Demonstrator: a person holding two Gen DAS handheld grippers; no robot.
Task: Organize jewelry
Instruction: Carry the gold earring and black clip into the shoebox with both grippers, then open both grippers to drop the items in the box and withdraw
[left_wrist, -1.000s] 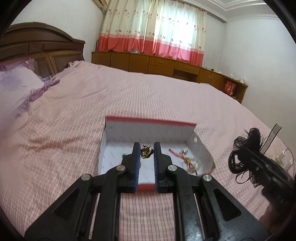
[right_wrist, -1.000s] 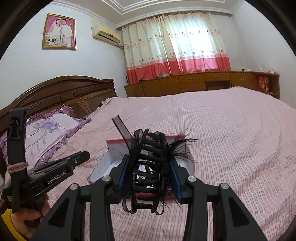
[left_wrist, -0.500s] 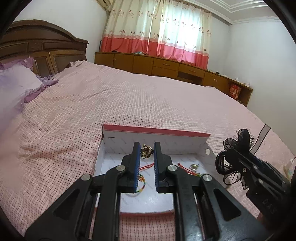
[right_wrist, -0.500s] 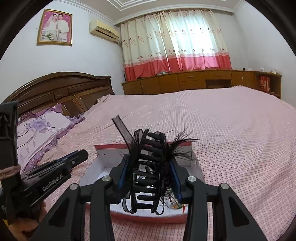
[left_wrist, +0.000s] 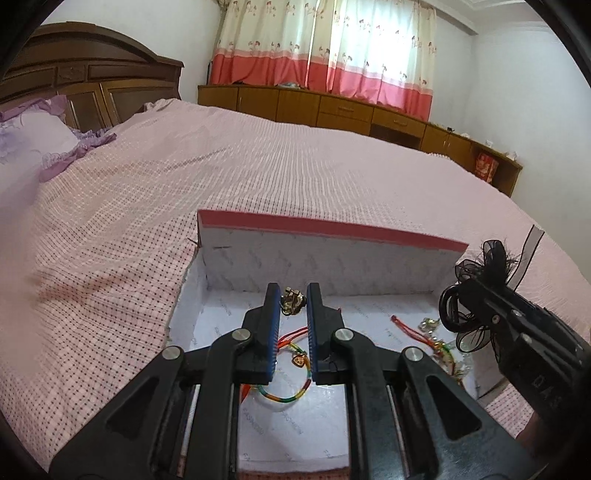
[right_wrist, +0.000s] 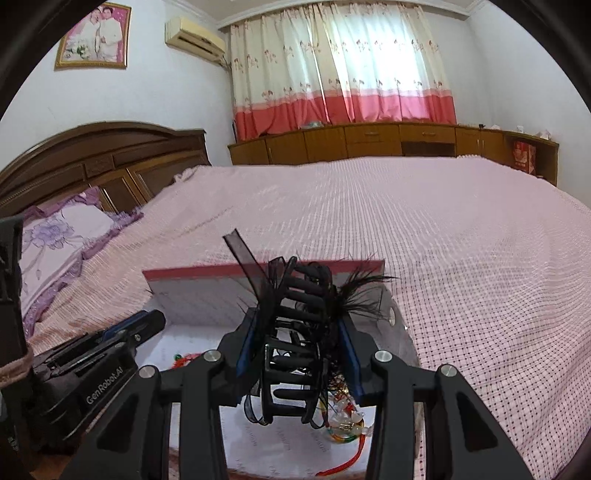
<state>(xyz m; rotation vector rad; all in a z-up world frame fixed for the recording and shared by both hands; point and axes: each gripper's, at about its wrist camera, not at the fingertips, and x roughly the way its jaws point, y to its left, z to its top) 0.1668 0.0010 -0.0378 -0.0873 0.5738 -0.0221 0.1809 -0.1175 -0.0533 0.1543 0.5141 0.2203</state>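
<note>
Hovering over: an open, red-rimmed box (left_wrist: 332, 236) lying on a pink checked bedspread (left_wrist: 110, 258), both hand-held grippers poised above its white floor
Left gripper (left_wrist: 291, 299): its blue pads look a little apart at the tips, yet a small gold trinket (left_wrist: 293, 301) sits pinched between them, above the box's far wall
Right gripper (right_wrist: 295, 332): jaws part-way apart and clamped on a black claw hair clip (right_wrist: 295, 354) trimmed with ribbon and feathers, above the box's right side
Already in the box: a rainbow cord bracelet (left_wrist: 291, 391) near the front edge, a red-cord bracelet (left_wrist: 413, 332) toward the right wall, and a glassy beaded charm (right_wrist: 347, 424) at the front-right corner
Step in hand, as judged: setting both carried pieces down inside the box
Doing it well: each piece wants lowering close to the floor before the jaws part, so that nothing bounces over the low walls
Placing the trinket: the bare white patch along the left wall looks the safest spot, clear of the rainbow cord
Placing the hair clip: its feathers and teeth could snag the cords beneath; the bare floor by the far wall suits it better
Watch for: the two grippers crowding each other over the box, so one release at a time seems wiser
</note>
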